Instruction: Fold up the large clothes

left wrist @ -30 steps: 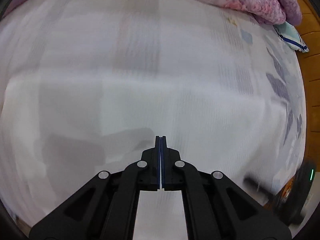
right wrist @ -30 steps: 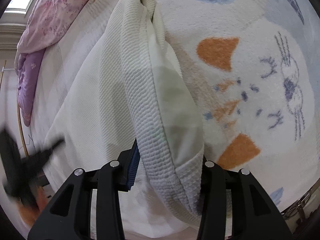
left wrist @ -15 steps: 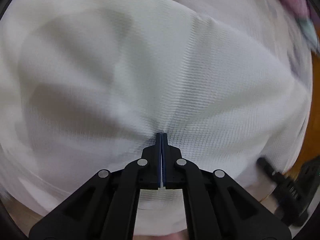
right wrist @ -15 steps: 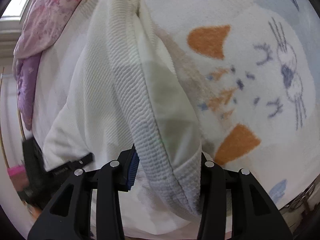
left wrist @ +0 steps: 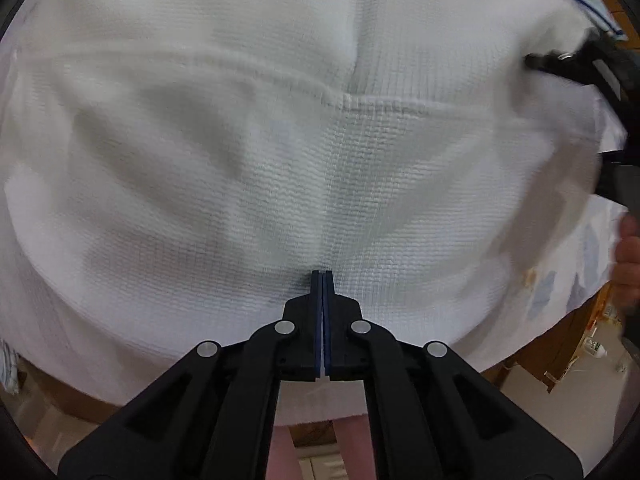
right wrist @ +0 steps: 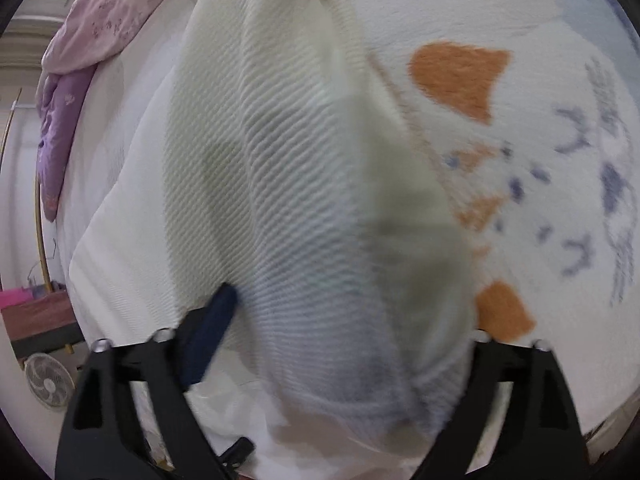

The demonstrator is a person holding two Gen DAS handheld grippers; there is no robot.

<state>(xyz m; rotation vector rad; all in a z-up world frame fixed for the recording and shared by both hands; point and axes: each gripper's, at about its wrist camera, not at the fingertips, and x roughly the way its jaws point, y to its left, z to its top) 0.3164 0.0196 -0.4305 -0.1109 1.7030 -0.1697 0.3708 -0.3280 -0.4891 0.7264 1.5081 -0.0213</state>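
Note:
A large white waffle-knit garment (left wrist: 280,152) lies spread over the bed and fills the left wrist view. My left gripper (left wrist: 322,276) points down at it, jaws shut, with creases running out from the tips as if a pinch of cloth sits between them. In the right wrist view a thick fold of the same garment (right wrist: 320,184) hangs between the jaws of my right gripper (right wrist: 348,340), which are opening. Its blue left pad (right wrist: 212,328) stands clear of the cloth; the right finger is hidden behind the fold. The right gripper (left wrist: 576,64) also shows at the garment's far right edge.
The bed sheet (right wrist: 540,208) has orange and blue cat drawings. A pink and purple quilt (right wrist: 100,28) is piled at the bed's head. A fan (right wrist: 48,384) stands on the floor. A person's hand (left wrist: 628,264) and wooden furniture (left wrist: 560,360) are past the bed's edge.
The left gripper swept across the bed, still shut, and the garment now fills its view. The right gripper's jaws spread wide apart, loosening the fold they held.

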